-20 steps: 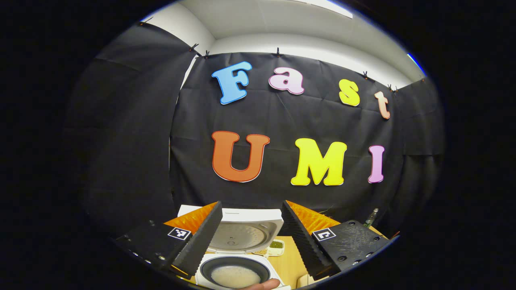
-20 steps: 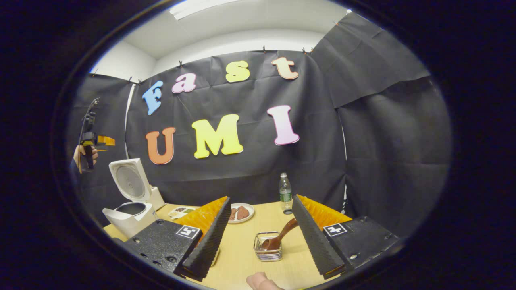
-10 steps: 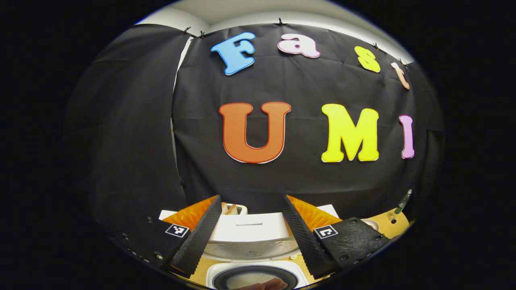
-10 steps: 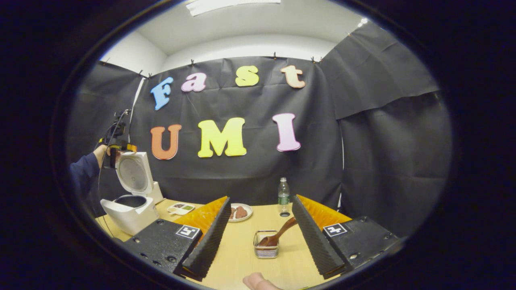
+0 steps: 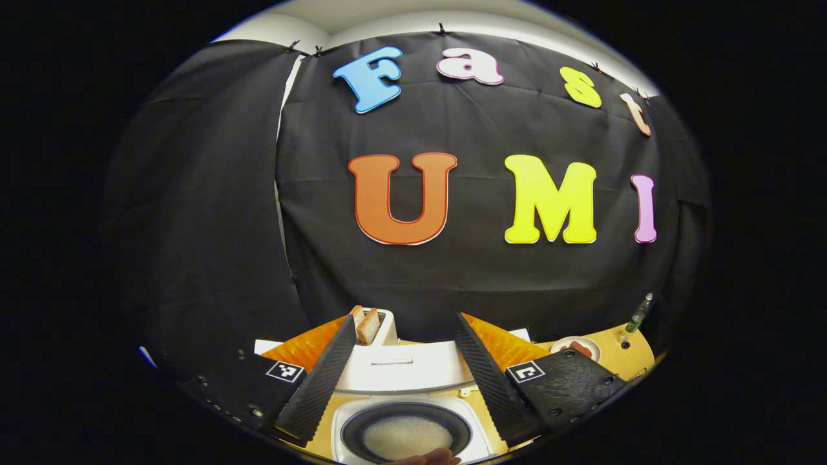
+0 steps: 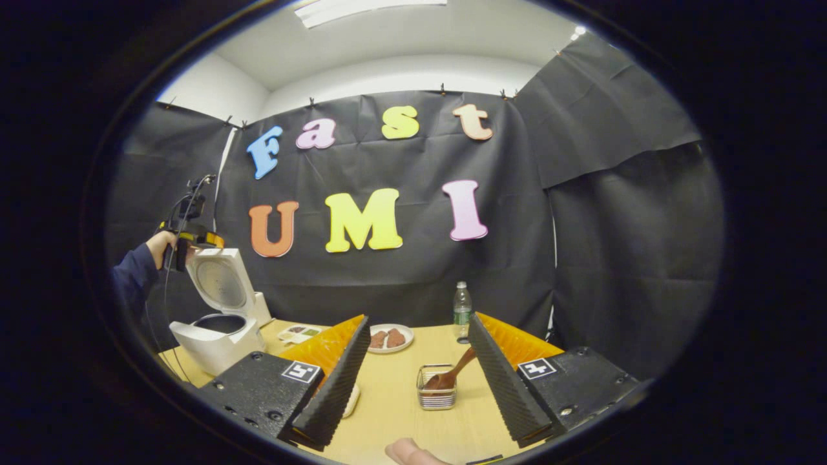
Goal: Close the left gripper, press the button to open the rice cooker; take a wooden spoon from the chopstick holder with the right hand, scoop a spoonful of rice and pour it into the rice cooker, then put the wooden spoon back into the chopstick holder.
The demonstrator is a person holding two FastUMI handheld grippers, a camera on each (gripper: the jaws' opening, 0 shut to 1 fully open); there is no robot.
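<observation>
- Left gripper (image 5: pixel 400 381): we see its jaws spread wide, nothing between them; it hangs above the rice cooker (image 5: pixel 407 413), by the top edge of the raised lid (image 5: pixel 400 368).
- Left gripper view: the cooker's inner pot (image 5: pixel 406 434) is open, a pale layer of rice in the bottom.
- Right gripper view: the left gripper (image 6: pixel 187 239) sits at the lid's top edge, held by a hand (image 6: pixel 157 245) in a dark sleeve (image 6: pixel 132 281). We can't tell if it touches the lid.
- Right gripper (image 6: pixel 417 381): jaws apart, empty, hovering over the table (image 6: pixel 394 413).
- Wooden spoon (image 6: pixel 452 374): in the wire chopstick holder (image 6: pixel 436 395), bowl down, handle leaning right. Holder is on the table ahead of the right gripper, between its fingers in the view, no contact.
- Behind it: a plate (image 6: pixel 387 338) with brown pieces, a clear bottle (image 6: pixel 461 311) with a label too small to read, a small tray (image 6: pixel 298 332) near the cooker.
- Writing: no readable text on cooker or bottle. Only square black-and-white marker tags (image 6: pixel 302 371) on the gripper bodies.
</observation>
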